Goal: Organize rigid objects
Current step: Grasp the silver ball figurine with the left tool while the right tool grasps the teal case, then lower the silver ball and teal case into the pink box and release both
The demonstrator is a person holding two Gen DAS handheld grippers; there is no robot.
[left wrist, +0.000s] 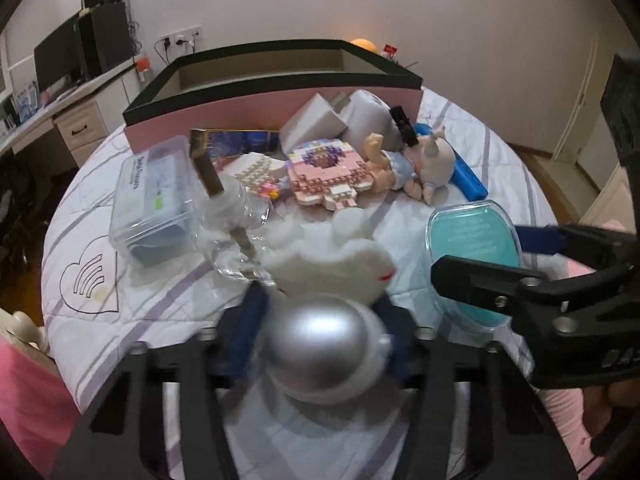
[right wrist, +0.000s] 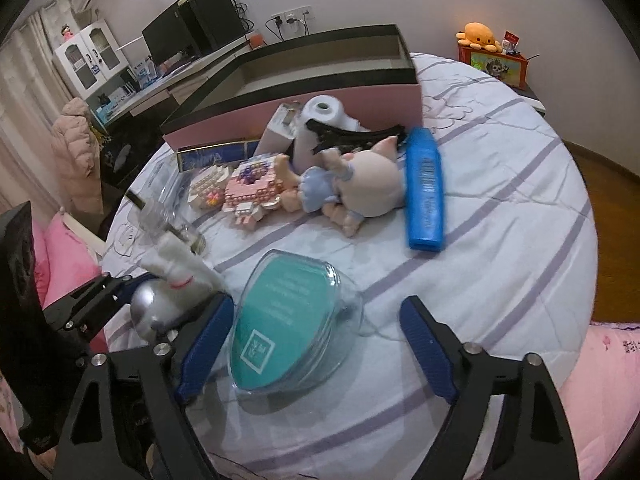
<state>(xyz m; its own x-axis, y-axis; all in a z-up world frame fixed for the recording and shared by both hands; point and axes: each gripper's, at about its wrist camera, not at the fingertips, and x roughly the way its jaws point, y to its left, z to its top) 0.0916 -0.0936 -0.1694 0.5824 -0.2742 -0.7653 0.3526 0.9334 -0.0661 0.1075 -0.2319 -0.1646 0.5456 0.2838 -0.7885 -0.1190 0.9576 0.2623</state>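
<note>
My left gripper (left wrist: 320,320) is shut on a white astronaut figure with a silver helmet (left wrist: 320,344); it also shows in the right wrist view (right wrist: 160,304). My right gripper (right wrist: 316,344) is open, its blue pads on either side of a clear oval case with a teal insert (right wrist: 288,320), which lies on the bed; the case also shows in the left wrist view (left wrist: 474,240). A pink open box with a black rim (right wrist: 304,92) stands at the back.
On the striped bedspread (right wrist: 500,240) lie a blue bar-shaped case (right wrist: 426,192), a doll (right wrist: 360,188), a pink brick model (right wrist: 252,192), a paper roll (right wrist: 324,116), a clear jar (left wrist: 236,236) and a clear lidded box (left wrist: 152,200). A desk stands at the left.
</note>
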